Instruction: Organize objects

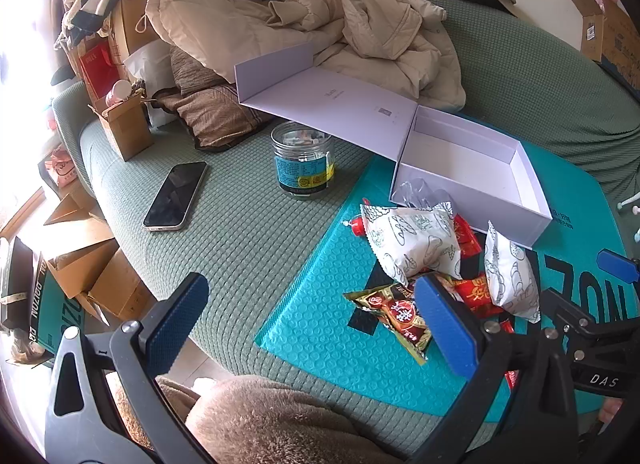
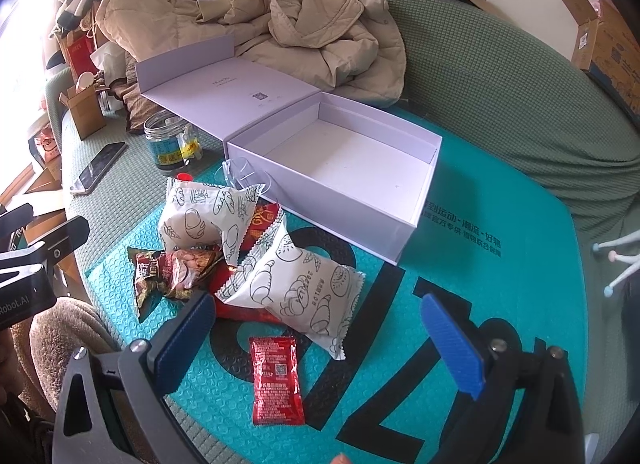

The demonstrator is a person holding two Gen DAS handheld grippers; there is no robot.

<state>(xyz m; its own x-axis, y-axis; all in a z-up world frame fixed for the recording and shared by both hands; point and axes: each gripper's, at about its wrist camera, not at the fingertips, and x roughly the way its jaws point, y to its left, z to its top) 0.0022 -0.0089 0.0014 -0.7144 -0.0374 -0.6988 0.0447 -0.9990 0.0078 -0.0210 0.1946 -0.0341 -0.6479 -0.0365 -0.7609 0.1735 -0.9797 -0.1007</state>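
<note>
On the left of the sofa seat a phone [image 1: 176, 196] lies flat, slick and thin, poor to pinch; just right of it stands a clear jar [image 1: 303, 162], rigid, smooth-walled and best taken across its sides, its contents unreadable. Further right, on the teal bubble mailer [image 2: 400, 364], the snack pile lies against the near wall of the open white box [image 2: 348, 168]: two puffy white bread packets [image 2: 296, 284], light, crinkly and crushable, probably best held by a sealed edge, then a flat red sachet [image 2: 276, 380] lying alone nearer the front edge. Red wrappers beneath the pile are mostly hidden. The left gripper [image 1: 312, 328] and the right gripper [image 2: 320, 340] both hover spread wide, holding nothing.
</note>
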